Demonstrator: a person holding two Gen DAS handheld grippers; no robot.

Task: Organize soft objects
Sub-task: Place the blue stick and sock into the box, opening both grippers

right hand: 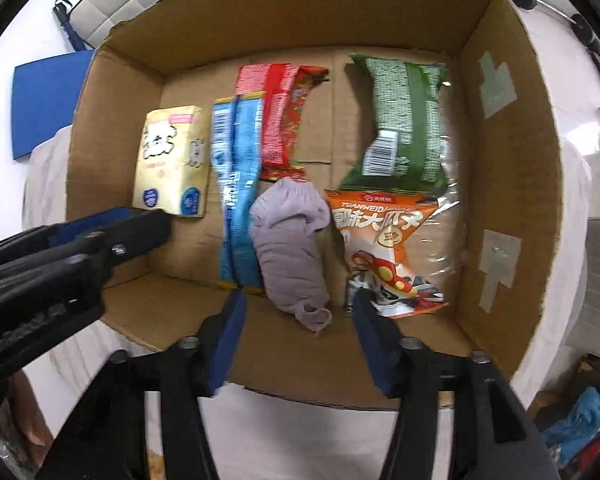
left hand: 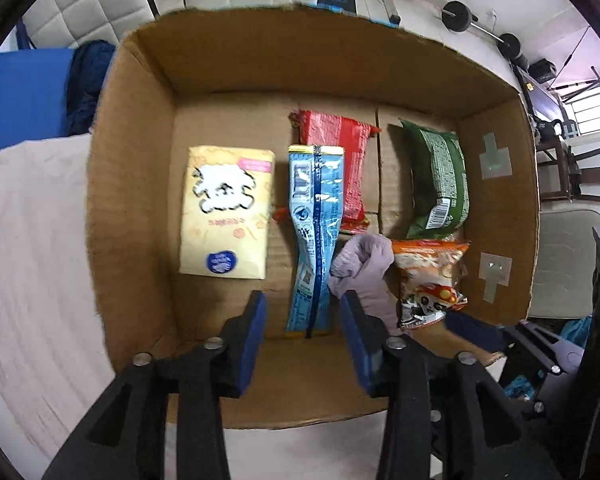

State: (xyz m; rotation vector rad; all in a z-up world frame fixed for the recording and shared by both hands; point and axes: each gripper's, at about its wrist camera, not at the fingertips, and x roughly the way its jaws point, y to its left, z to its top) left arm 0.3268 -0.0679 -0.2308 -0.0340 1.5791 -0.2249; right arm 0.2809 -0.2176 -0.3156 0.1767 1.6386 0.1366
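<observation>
An open cardboard box (left hand: 132, 184) (right hand: 500, 128) holds a yellow tissue pack (left hand: 226, 210) (right hand: 172, 160), a blue snack bag (left hand: 314, 236) (right hand: 236, 188), a red packet (left hand: 340, 160) (right hand: 280, 116), a green packet (left hand: 436, 180) (right hand: 404, 124), an orange snack bag (left hand: 428, 276) (right hand: 388, 248) and a lilac cloth (left hand: 364, 272) (right hand: 292, 248). My left gripper (left hand: 304, 316) is open over the blue bag's near end. My right gripper (right hand: 300, 312) is open, empty, just above the cloth's near end. The left gripper also shows in the right wrist view (right hand: 112, 236).
The box stands on a pale cloth-covered surface (left hand: 32, 240). A blue pad (left hand: 20, 96) (right hand: 44, 96) lies to the left. White padded chairs, a dark chair (left hand: 572, 176) and barbell weights (left hand: 484, 28) stand beyond.
</observation>
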